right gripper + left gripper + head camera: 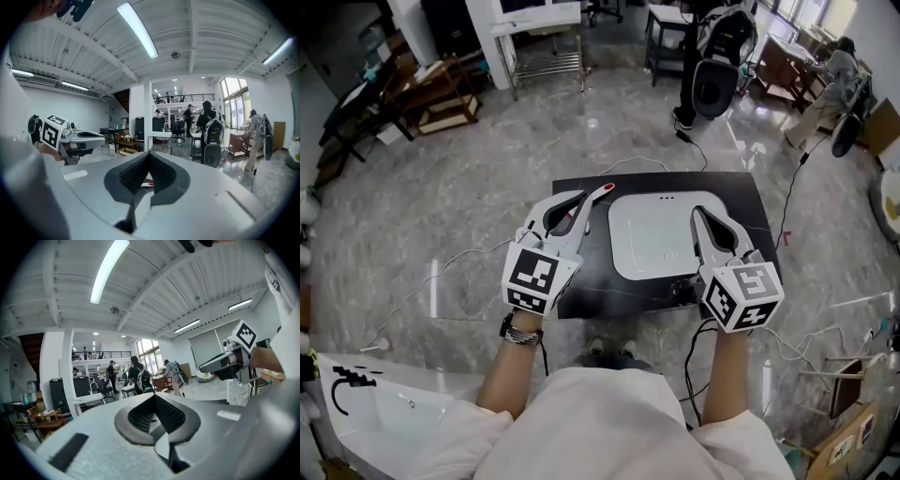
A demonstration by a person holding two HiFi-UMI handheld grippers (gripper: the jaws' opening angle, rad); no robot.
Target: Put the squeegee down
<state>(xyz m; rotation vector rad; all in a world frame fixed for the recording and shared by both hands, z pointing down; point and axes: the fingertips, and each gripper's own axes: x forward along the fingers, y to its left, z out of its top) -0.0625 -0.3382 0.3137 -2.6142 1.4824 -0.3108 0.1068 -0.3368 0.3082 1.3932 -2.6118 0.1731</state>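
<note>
Both pairs of jaws are closed, tips together, with nothing held: left gripper, right gripper. The squeegee is laid on the black table near its far edge, just beside the left gripper. It could be pushed off the table if that gripper is moved carelessly.

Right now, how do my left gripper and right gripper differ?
The left gripper hangs over the black table's left part, tips beside the red-tipped squeegee; the right gripper hangs over the white tray's right edge. The left gripper points rightward, the right gripper leftward. Both show jaws together, nothing between.
</note>
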